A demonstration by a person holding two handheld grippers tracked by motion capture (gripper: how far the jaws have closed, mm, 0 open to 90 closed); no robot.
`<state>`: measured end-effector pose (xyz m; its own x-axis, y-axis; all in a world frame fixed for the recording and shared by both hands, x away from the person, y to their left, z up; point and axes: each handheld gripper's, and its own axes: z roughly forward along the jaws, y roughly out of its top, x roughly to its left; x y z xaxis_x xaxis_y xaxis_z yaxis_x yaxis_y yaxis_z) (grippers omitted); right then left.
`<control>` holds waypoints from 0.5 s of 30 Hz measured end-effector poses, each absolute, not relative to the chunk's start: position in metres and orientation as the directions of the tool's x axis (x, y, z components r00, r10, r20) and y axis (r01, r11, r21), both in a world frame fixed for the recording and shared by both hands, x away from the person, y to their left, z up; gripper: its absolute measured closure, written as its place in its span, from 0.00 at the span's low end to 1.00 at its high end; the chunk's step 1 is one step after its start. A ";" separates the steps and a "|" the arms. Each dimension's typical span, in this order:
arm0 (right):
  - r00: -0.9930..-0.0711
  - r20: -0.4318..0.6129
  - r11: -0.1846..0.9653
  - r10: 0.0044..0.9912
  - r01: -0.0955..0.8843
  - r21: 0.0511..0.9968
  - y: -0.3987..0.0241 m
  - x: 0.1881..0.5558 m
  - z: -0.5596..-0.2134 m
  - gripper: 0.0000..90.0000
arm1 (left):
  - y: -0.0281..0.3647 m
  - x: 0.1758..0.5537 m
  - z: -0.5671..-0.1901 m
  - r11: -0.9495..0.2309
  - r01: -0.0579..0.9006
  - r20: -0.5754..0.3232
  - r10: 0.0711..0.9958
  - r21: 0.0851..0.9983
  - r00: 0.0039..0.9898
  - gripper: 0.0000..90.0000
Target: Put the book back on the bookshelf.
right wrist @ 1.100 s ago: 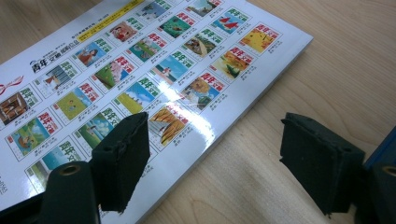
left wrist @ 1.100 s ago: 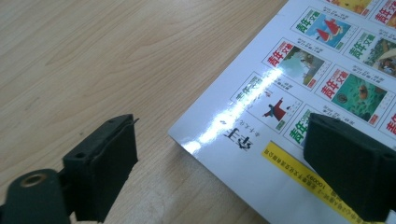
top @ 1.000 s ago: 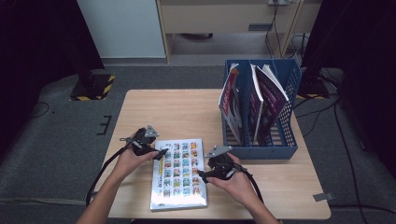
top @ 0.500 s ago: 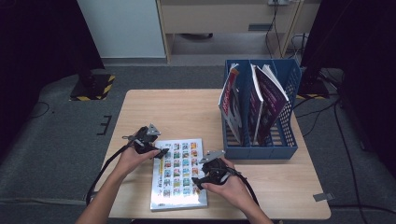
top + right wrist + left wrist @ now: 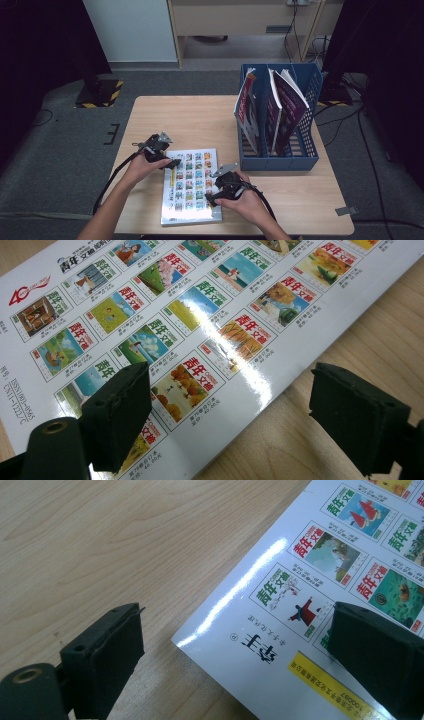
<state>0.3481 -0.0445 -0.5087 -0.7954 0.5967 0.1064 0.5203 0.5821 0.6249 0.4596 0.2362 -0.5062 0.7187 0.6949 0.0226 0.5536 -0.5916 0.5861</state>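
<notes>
— Near the table's (image 5: 150,110) front edge, where does the glossy white magazine with rows of small cover pictures (image 5: 192,186) lie?

— Flat on the pale wooden table, beside the blue file rack (image 5: 277,120). The left gripper (image 5: 172,163) straddles a corner, the right gripper (image 5: 212,199) an edge; both jaws have just been opening, pads clear.

Light wooden desk (image 5: 190,115) on grey carpet. Flat on its near part, a glossy magazine (image 5: 192,187) with rows of small cover pictures. At its right side, upright, a blue file rack (image 5: 305,150) with several magazines (image 5: 277,110) standing in its compartments.
</notes>
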 end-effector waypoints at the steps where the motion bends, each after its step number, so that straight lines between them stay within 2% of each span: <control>1: -0.793 0.112 0.580 0.599 0.526 0.621 -0.045 0.348 -0.510 0.19 | 0.237 0.460 -0.506 -0.589 0.557 0.017 0.696 0.585 0.718 0.08; 15: -0.782 0.182 0.561 0.596 0.568 0.602 -0.046 0.347 -0.516 0.18 | 0.243 0.456 -0.510 -0.554 0.576 -0.030 0.705 0.602 0.709 0.09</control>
<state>0.3469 -0.0457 -0.5156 -0.7822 0.5958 0.1819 0.5677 0.5613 0.6022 0.4559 0.2428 -0.5096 0.7088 0.7048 -0.0297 0.5756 -0.5536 0.6019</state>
